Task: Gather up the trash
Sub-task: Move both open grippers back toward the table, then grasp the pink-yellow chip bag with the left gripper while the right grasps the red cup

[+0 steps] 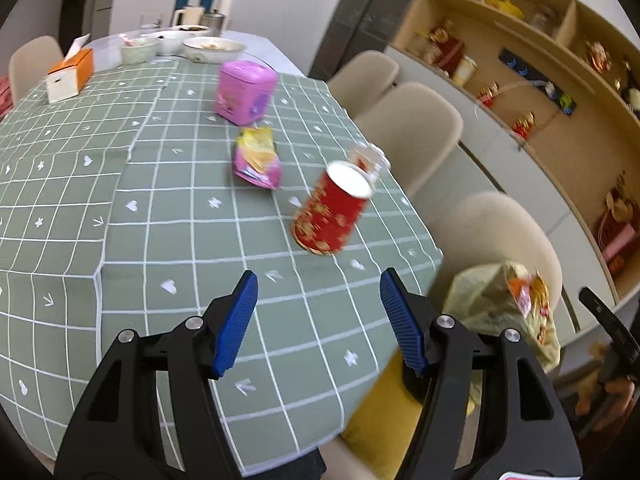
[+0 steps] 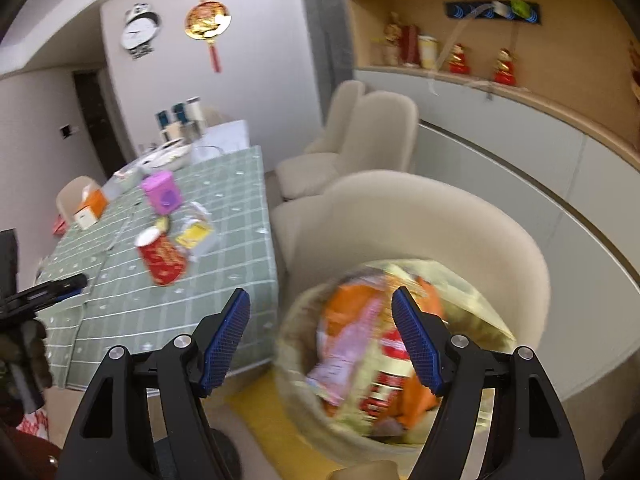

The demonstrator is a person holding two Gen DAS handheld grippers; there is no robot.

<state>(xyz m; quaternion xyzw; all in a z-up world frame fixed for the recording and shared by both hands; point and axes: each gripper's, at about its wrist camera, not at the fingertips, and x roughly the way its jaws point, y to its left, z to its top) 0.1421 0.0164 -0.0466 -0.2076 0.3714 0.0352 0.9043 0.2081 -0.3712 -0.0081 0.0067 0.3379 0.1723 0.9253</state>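
Observation:
A red paper cup (image 1: 332,208) with gold print and a white mouth sits on the green checked tablecloth (image 1: 168,208), just ahead of my left gripper (image 1: 319,276). That gripper is open and holds nothing. Behind the cup lie a clear plastic wrapper (image 1: 370,158) and a pink-and-yellow snack packet (image 1: 258,158). My right gripper (image 2: 321,294) hangs open over a pale trash bag (image 2: 296,344) stuffed with orange, pink and red wrappers; nothing is between its pads. The bag (image 1: 480,300) rests at the chair beside the table. From the right wrist view the cup (image 2: 162,258) and the left gripper (image 2: 60,286) appear at left.
A pink box (image 1: 246,92), an orange tissue box (image 1: 70,74) and bowls (image 1: 214,48) stand farther back on the table. Beige chairs (image 1: 408,128) line the table's right side, with a white cabinet (image 2: 500,152) and shelves of ornaments behind. A yellow cushion (image 1: 380,412) lies below the table edge.

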